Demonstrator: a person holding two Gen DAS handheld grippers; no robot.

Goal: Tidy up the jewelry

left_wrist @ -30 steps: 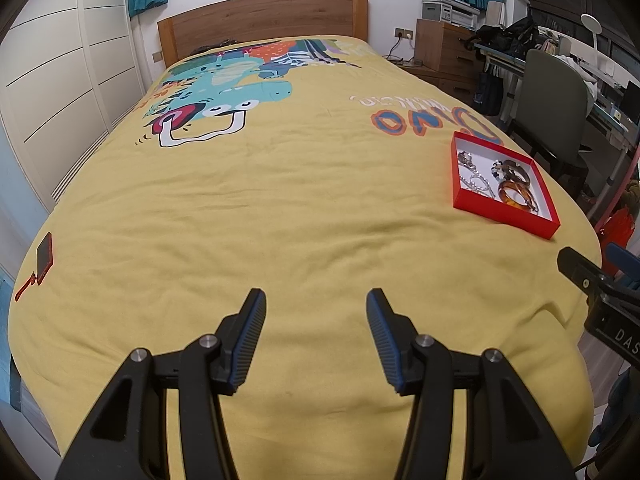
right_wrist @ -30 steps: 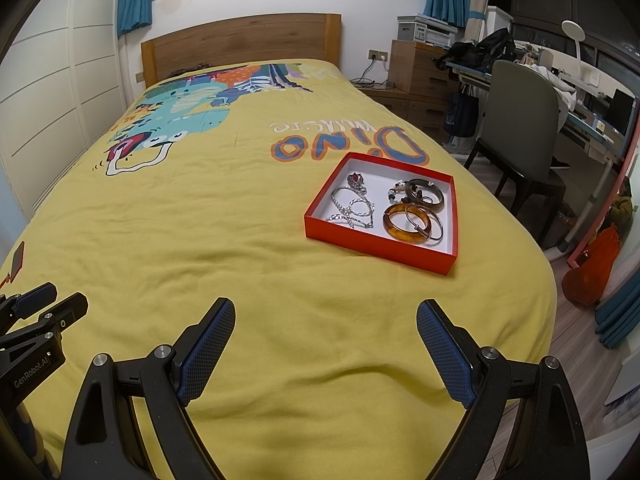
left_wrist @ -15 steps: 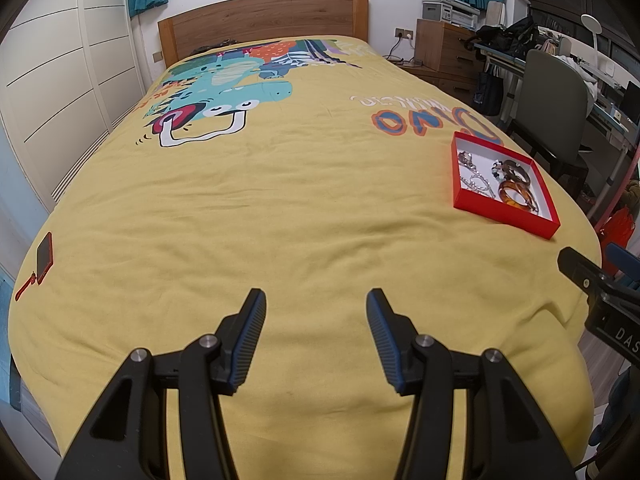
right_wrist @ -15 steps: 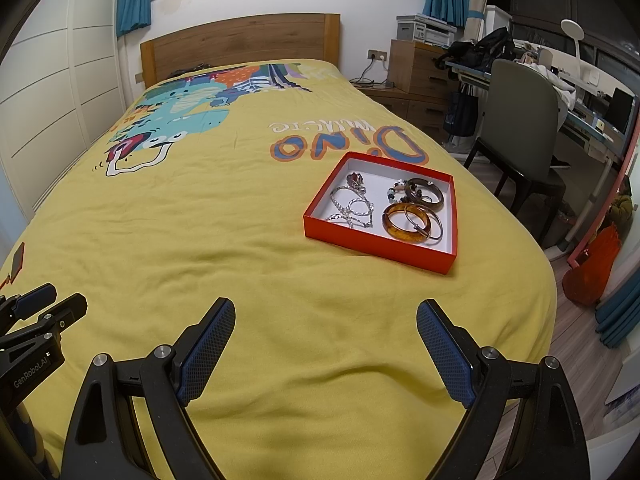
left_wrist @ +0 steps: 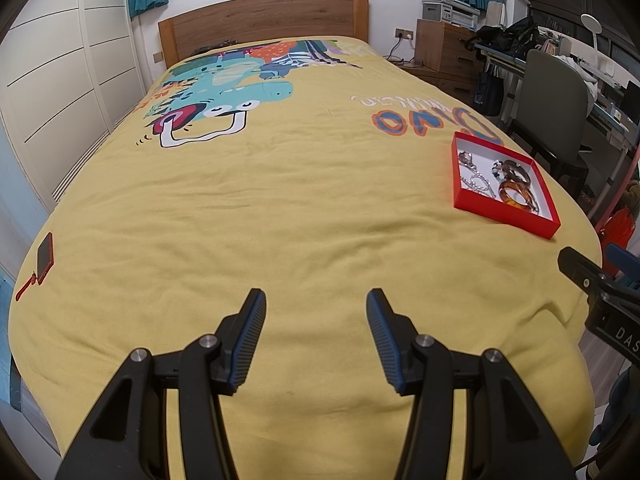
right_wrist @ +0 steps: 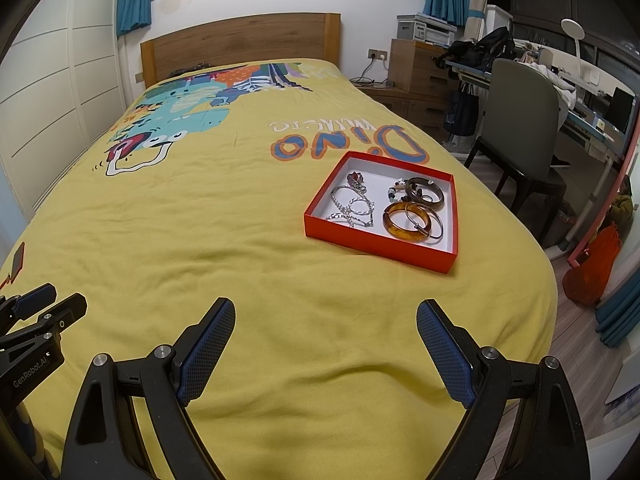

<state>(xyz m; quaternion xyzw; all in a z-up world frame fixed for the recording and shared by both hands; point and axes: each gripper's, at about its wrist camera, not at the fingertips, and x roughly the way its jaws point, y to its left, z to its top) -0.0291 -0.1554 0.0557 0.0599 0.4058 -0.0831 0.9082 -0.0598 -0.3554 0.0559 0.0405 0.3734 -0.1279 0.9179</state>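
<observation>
both tongs over the near end of the bed, above the yellow dino bedspread (right_wrist: 240,240), nothing in either.

left gripper (left_wrist: 316,298): fingers apart, moderate gap, released. blue ribbed pads (left_wrist: 252,336) face each other w/ only bedspread seen between. touches nothing. from the right wrist view it shows at the far left edge (right_wrist: 50,300), tips apart.

right gripper (right_wrist: 326,308): spread wider than the left, released, empty. blue cross-hatched pads (right_wrist: 204,354) w/ bare bedspread between. not in contact w/ cloth as far as i can tell. in the left wrist view only its tip shows at the right edge (left_wrist: 600,272).

red tray (right_wrist: 376,246): shallow, white inside, sits flat on the bedspread toward the bed's right side, just below the "dino" lettering (right_wrist: 352,142). well ahead of the right gripper, off to the right of the left gripper (left_wrist: 504,216).

in tray: silver chain (right_wrist: 352,210) tangled in the left half; small reddish pendant (right_wrist: 355,178) at its far end; amber bangle (right_wrist: 406,222) near right, w/ thin silver hoops (right_wrist: 434,226) overlapping it; dark brown bangle (right_wrist: 425,193) behind it; beaded piece (right_wrist: 396,194) just left of the dark bangle, detail too small to tell.

red phone (left_wrist: 45,258) on the bed's left edge, well apart from the tray. grey chair (right_wrist: 524,128) beside the bed on the right.
</observation>
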